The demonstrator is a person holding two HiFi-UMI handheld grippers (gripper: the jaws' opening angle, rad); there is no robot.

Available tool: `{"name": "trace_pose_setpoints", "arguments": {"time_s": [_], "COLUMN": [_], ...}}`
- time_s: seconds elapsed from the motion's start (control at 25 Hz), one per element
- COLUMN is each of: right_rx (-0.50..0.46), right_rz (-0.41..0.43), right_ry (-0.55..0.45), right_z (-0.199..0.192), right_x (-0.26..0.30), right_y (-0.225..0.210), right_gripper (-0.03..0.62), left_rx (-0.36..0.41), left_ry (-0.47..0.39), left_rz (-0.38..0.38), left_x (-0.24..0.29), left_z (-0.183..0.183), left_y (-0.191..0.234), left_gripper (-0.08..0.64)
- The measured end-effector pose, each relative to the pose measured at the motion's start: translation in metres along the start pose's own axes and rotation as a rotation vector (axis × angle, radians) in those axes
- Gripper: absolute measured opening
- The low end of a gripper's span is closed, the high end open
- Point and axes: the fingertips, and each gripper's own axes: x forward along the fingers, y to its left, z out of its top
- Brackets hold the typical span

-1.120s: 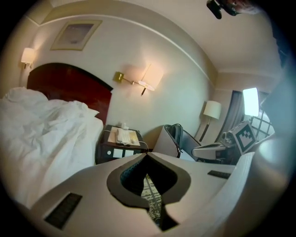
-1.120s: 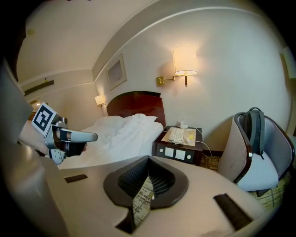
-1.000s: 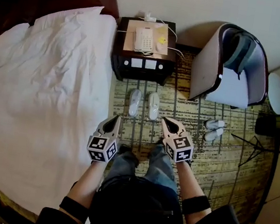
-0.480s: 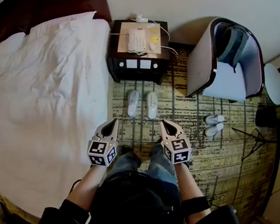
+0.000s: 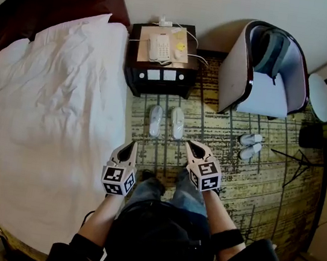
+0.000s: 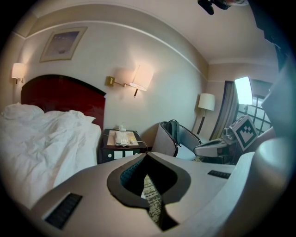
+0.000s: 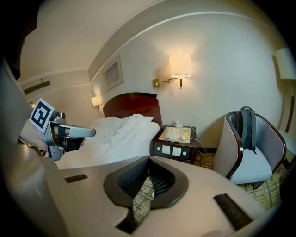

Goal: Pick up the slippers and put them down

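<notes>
Beside bed (image 5: 50, 116), nightstand (image 5: 158, 86) behind slippers (image 5: 155, 121)

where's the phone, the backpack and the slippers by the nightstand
phone (image 5: 159, 47), head view, middle of its body
backpack (image 5: 272, 52), head view, its grey front
slippers (image 5: 155, 120), head view, left slipper's top

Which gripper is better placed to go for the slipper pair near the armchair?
Right, probably. The right gripper is nearer that slipper pair; the left gripper hangs by the bed, farther off. Both are shut and empty.
</notes>
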Motion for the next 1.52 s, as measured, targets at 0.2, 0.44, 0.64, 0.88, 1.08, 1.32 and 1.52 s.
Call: {"name": "trace_pose_setpoints", "arguments": {"time_s": [0.2, 0.44, 0.64, 0.88, 1.08, 1.32, 1.52], "right_rx": [0.001, 0.025, 0.054, 0.117, 0.123, 0.174, 0.226], "right_rz": [-0.022, -0.065, -0.061, -0.092, -0.120, -0.152, -0.210], "right_ry": [0.014, 0.068, 0.142, 0.203, 0.249, 0.255, 0.257], "right_z": [-0.002, -0.016, -0.041, -0.083, -0.123, -0.184, -0.264], "right_x": [0.006, 0.021, 0.051, 0.096, 0.154, 0.226, 0.295], "right_y": [-0.002, -0.017, -0.030, -0.054, -0.076, -0.111, -0.149], "right_gripper": [0.026, 0.045, 0.248, 0.366, 0.425, 0.452, 0.480], "left_rx": [-0.009, -0.001, 0.000, 0.014, 0.008, -0.016, -0.021], "left_ry": [0.005, 0.026, 0.054, 0.097, 0.112, 0.099, 0.080], "left_rz": [-0.013, -0.025, -0.039, -0.051, -0.066, -0.058, -0.071], "left_x": [0.005, 0.022, 0.052, 0.102, 0.151, 0.223, 0.297], "left_z": [0.001, -0.005, -0.016, -0.042, -0.075, -0.131, -0.194], "left_y": [-0.001, -0.002, 0.000, 0.002, 0.011, 0.030, 0.049], "left_gripper": [0.001, 0.001, 0.001, 0.001, 0.001, 0.001, 0.001]}}
